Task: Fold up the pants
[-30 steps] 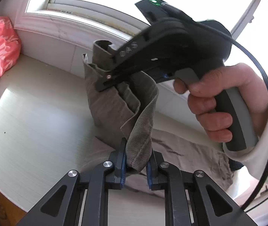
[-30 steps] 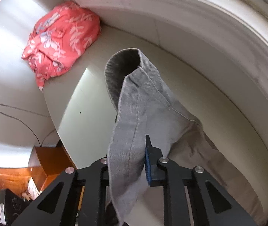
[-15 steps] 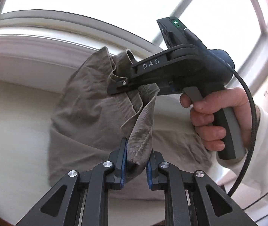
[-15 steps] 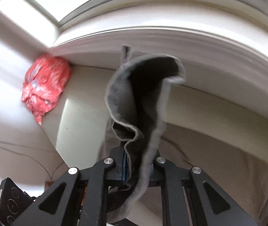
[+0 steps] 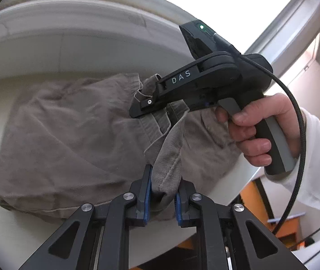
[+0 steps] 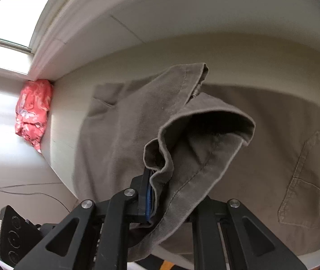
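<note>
One pair of khaki pants (image 5: 74, 139) is spread on the pale worktop (image 5: 25, 236) below the window sill, one end lifted so it can be carried over the rest as a fold. Two grippers are counted: the left gripper (image 5: 162, 200) is clamped on one hem corner, the right gripper (image 5: 142, 110) on the other. One red floral bundle (image 6: 34, 110) lies apart in the corner.

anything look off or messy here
Nothing is damaged or spilled. The grey-brown corduroy pants lie rumpled on the pale table, mid-fold, with both grippers clamped on their hems. A crumpled red floral cloth sits bunched in the far corner against the wall.
</note>
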{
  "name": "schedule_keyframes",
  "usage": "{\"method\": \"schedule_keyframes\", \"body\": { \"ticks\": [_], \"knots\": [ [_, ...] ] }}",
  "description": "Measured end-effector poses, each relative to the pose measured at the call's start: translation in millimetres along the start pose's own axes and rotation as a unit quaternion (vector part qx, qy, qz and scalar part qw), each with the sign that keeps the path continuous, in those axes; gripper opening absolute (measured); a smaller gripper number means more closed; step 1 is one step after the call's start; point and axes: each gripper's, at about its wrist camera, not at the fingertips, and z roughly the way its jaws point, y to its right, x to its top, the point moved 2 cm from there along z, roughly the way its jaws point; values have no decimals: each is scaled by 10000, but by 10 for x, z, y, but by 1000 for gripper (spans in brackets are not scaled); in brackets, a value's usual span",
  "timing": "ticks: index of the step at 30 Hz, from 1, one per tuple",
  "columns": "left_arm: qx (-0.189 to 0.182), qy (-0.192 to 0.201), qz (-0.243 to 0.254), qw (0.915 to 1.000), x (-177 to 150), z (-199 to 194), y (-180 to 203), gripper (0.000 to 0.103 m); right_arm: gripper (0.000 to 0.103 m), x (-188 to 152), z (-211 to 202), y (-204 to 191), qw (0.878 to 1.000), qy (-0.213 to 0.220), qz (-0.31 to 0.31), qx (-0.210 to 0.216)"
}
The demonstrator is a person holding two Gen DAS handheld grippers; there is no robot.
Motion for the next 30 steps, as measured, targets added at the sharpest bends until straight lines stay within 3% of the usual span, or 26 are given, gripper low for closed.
{"method": "schedule_keyframes", "body": {
  "ticks": [9,13,17,21,26,28,30],
  "knots": [
    [490,-198,-117,9985,-95,641,83,16,9,14,261,215,9996,-7,-34,294],
    [666,-158,-189,9975,-170,670,177,16,9,49,257,24,9984,165,-513,159],
    [1073,132,345,9935,-185,522,403,16,9,201,199,-147,9972,497,-450,332],
    [1050,-103,197,9942,-234,643,353,16,9,361,348,-306,9983,303,-415,260],
    [948,-182,-173,9952,-276,600,211,16,9,214,502,-283,9990,-14,-384,227],
    [917,-175,-243,9953,-253,458,152,16,17,212,515,-206,9988,61,-242,419],
    [980,-89,-295,9947,-211,311,93,16,33,210,463,-174,9991,59,-65,421]
  ]
}}
